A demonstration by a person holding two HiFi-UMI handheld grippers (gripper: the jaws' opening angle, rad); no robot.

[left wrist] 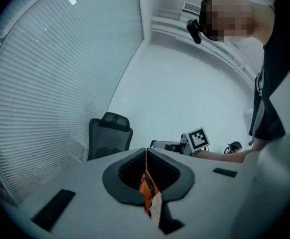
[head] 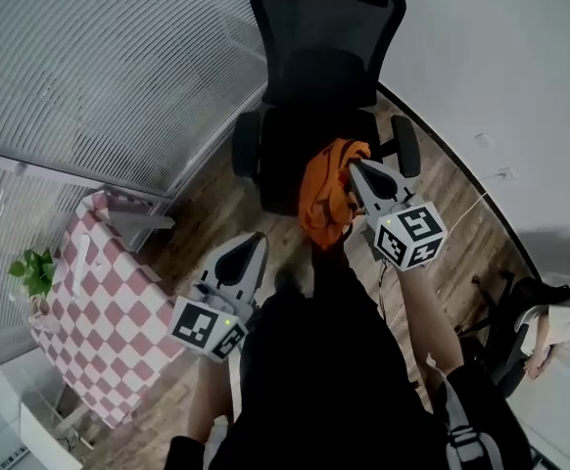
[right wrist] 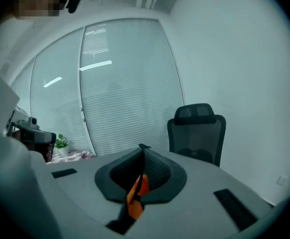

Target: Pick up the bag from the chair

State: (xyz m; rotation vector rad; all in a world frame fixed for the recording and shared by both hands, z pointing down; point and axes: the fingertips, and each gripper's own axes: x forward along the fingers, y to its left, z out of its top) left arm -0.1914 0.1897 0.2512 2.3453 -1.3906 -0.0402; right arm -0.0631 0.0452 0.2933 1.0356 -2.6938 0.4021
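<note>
Wood-plank flooring (head: 216,204) is running under a black mesh office chair (head: 324,76) by the slatted window blinds (head: 99,67), and the crumpled orange fabric bag (head: 326,199) is hanging in front of the seat, apparently off it. The right gripper (head: 352,167) is doing the carrying: its jaws are pressing together on a fold at the bag's top, orange cloth showing in the seam in its own view. The left gripper (head: 258,238) is sitting lower and apart from the bag, its jaws also together, pinching an orange strip with a white tag (left wrist: 147,188); I cannot tell whether that strip belongs to the bag. Judging by the way it is drooping and bunching, this bag is looking soft, limp and light, probably empty or nearly so, and not fragile. Thin cloth like this is likely to slide out of a shallow pinch, so a deep bite on a gathered fold or a handle near the top is looking like the best hold.
</note>
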